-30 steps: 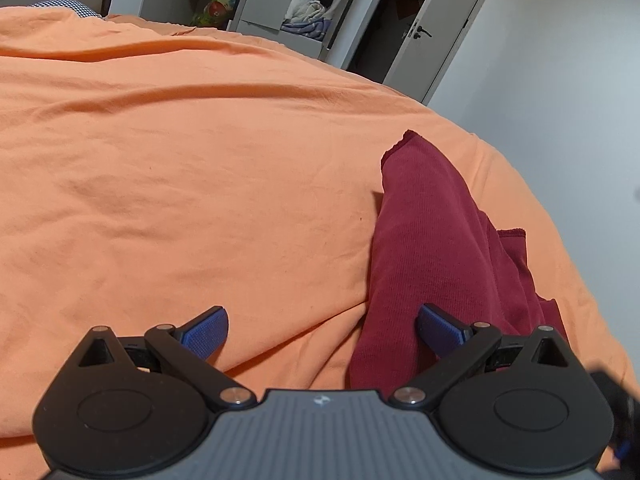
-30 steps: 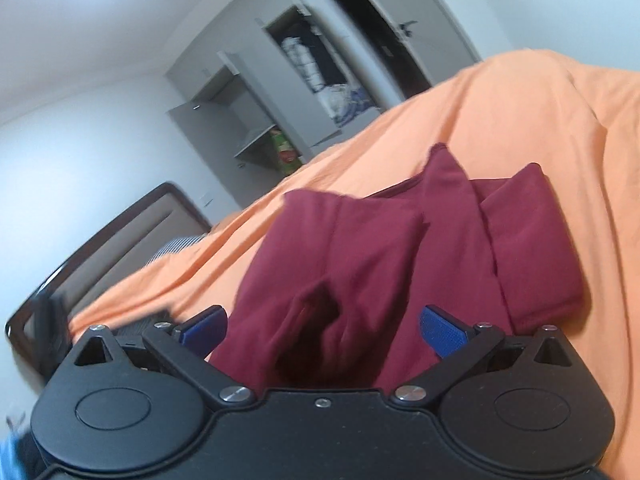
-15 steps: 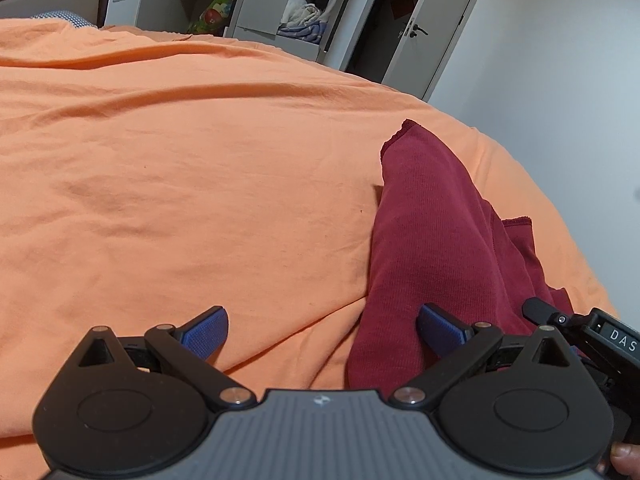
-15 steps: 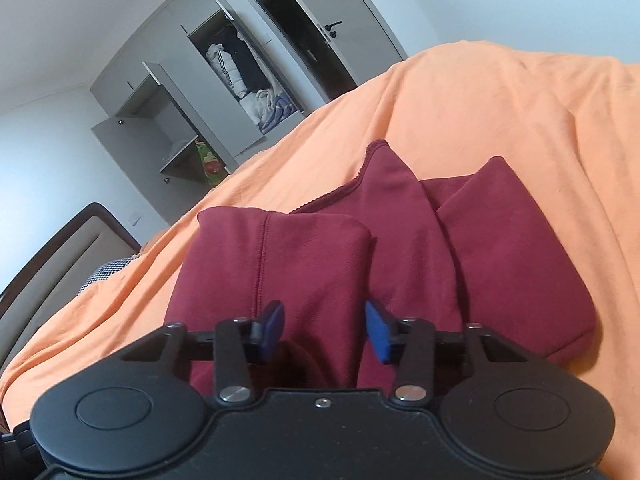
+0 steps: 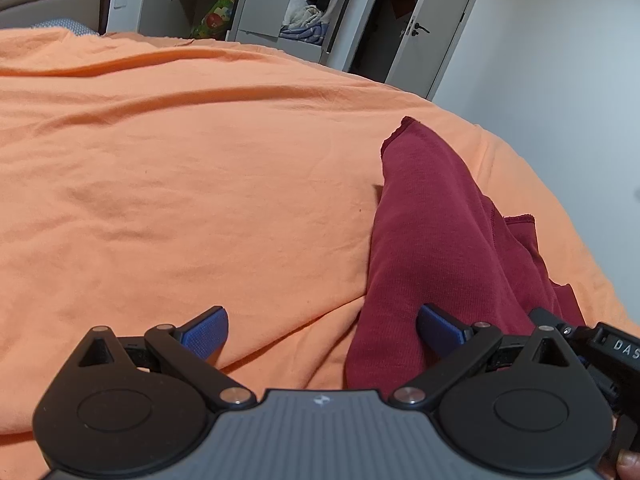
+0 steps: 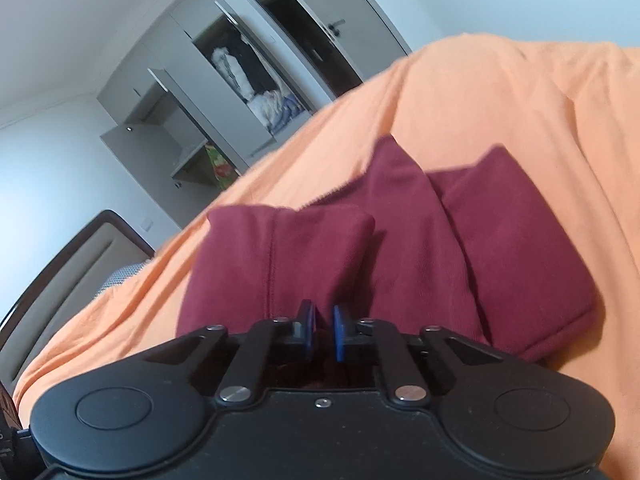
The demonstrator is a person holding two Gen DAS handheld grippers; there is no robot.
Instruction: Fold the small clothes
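A dark red garment [image 6: 420, 240] lies partly folded on the bed's orange sheet [image 5: 180, 180], running from 3 o'clock down to 5 o'clock in the left wrist view. The left hand-held gripper [image 5: 322, 330] is spread wide and holds nothing; its right blue pad [image 5: 440, 328] lies over the cloth. The right hand-held gripper [image 6: 322, 332] is nearly closed, pinching the garment's near edge at 6 o'clock. An open wardrobe [image 5: 308, 4] stands at 12 o'clock.

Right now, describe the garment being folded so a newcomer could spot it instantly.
Start at the orange bedsheet covering the bed. Near its right side lies the dark red garment, partly folded, with the right gripper at its near edge. It is the only dark cloth on the sheet.
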